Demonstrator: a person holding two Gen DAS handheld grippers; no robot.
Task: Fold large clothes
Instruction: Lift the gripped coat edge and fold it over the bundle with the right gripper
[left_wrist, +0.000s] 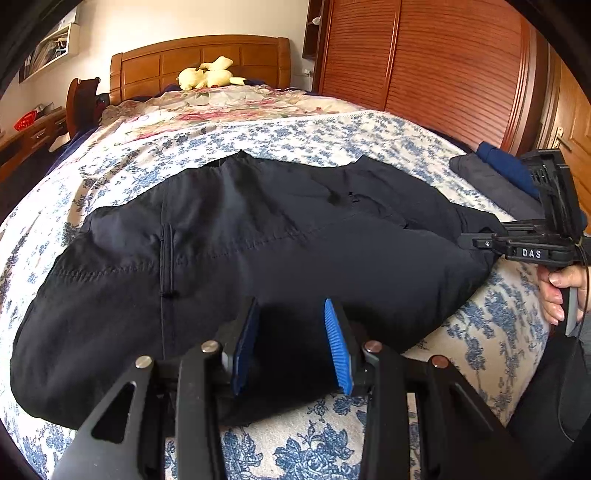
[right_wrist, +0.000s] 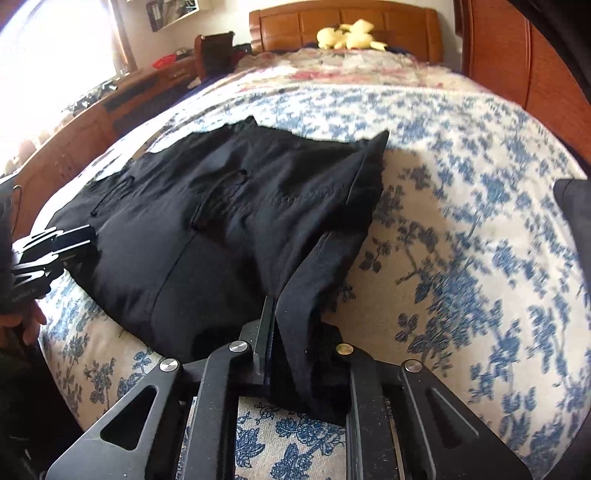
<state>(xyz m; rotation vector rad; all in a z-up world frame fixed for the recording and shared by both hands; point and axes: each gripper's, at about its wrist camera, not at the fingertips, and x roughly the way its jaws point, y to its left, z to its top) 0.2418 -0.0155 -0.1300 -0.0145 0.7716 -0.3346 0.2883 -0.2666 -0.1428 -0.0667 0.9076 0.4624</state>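
While the left gripper (left_wrist: 291, 343) holds its blue-padded fingers (left_wrist: 338, 347) wide apart over the near edge of the black trousers (left_wrist: 229, 258), the right gripper (right_wrist: 291, 339) pinches a raised fold at their right end. The trousers lie wrinkled across the floral bed (right_wrist: 461, 221).

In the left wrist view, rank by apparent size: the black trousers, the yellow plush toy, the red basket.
1. Black trousers, by far the largest, though nearest the camera.
2. Yellow plush toy, far off at the headboard.
3. Red basket, smallest, partly cut off.
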